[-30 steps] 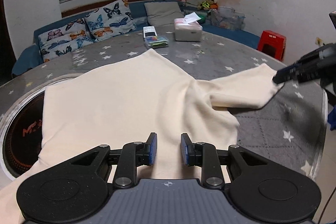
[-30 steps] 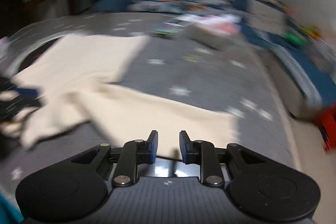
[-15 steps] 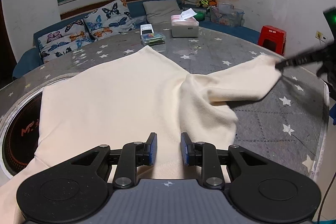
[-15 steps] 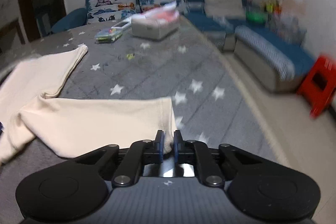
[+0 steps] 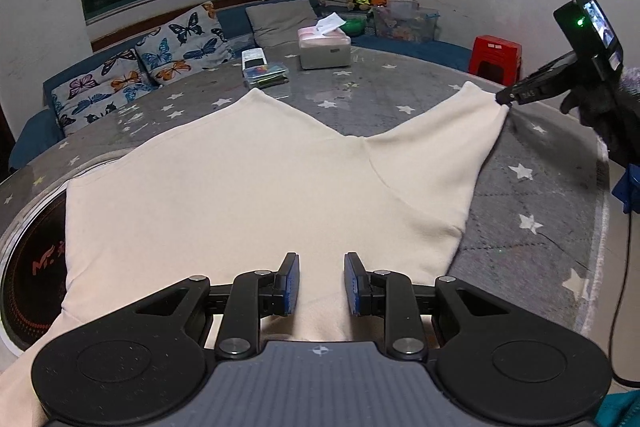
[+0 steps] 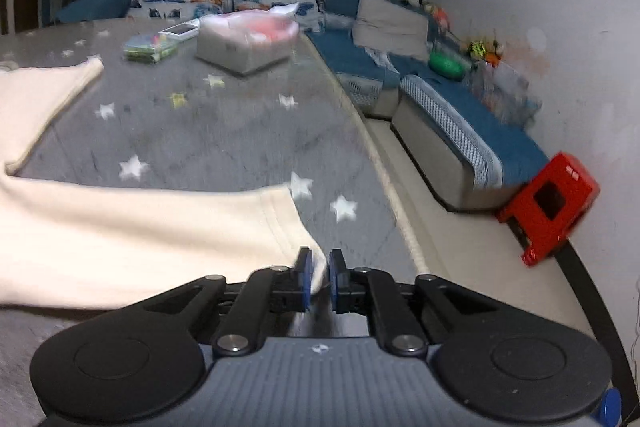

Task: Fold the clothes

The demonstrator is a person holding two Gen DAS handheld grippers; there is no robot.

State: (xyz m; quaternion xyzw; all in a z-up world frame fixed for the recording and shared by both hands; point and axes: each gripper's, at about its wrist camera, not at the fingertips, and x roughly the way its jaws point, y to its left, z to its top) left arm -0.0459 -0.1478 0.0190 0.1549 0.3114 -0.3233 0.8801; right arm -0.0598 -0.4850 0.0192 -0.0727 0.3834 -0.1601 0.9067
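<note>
cream garment point(image 5: 248, 187) spread flat over middle of star-print table point(image 5: 520, 227), sleeve stretched toward right edge. right gripper point(image 6: 319, 277) clenched on sleeve cuff point(image 6: 308, 259) at that edge. left gripper point(image 5: 319, 285) released, fingers apart, hovering above garment at near edge. tissue box point(image 5: 325, 49) at far edge

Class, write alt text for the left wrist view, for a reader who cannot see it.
A cream sweatshirt lies spread on a grey star-patterned table, with the open left gripper hovering over its near edge. At the right, the right gripper pinches the cuff of one sleeve and holds it stretched outward. A tissue box sits at the far side.
</note>
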